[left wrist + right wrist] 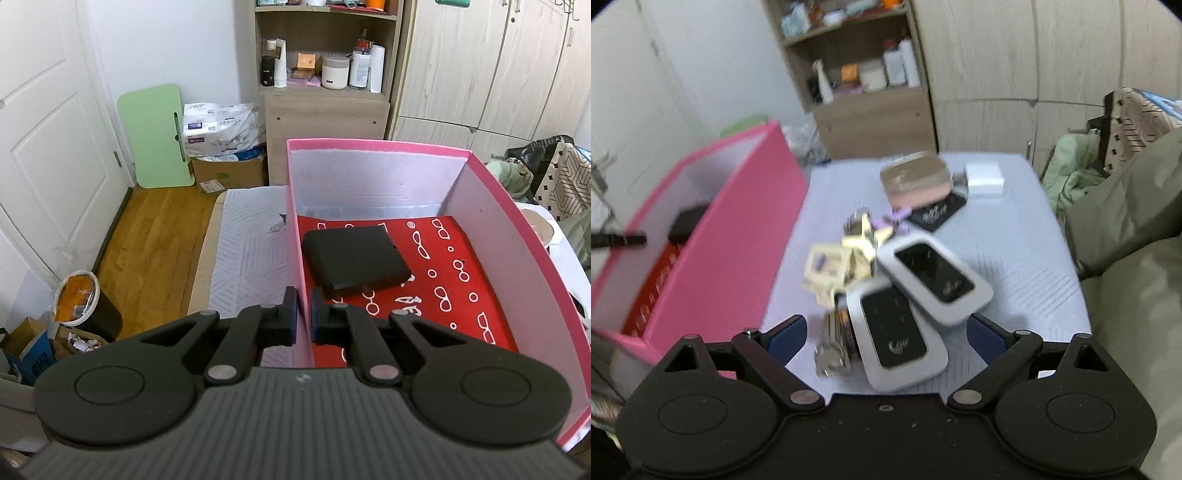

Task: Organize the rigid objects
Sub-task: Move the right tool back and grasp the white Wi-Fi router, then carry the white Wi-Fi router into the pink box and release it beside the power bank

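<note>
— On the bed, just past the right gripper, lies a heap of small things. Which one comes next?

— I'd judge the nearer grey device. The gripper's jaws stand wide apart with that device between them, nothing gripped yet.

— How does it lie?

— Flat, dark screen up. Its long axis runs nearly away from the gripper, leaning a little leftward at the far end. The second grey device overlaps its far end and points off to the upper left, roughly crosswise to it.

— So how to take it cleanly?

— Close across the short width, on the two long edges, near the end that's free. A metal watch sits touching its left edge, so the left finger should slip between the two or it'll drag the watch along. The view is blurred, so I can't tell that gap well.

— And the box?

— The pink box stands to the left on the bed, red patterned floor, a black case already inside, lying askew. The left gripper is pinched together on the box's left wall, steadying it.
</note>
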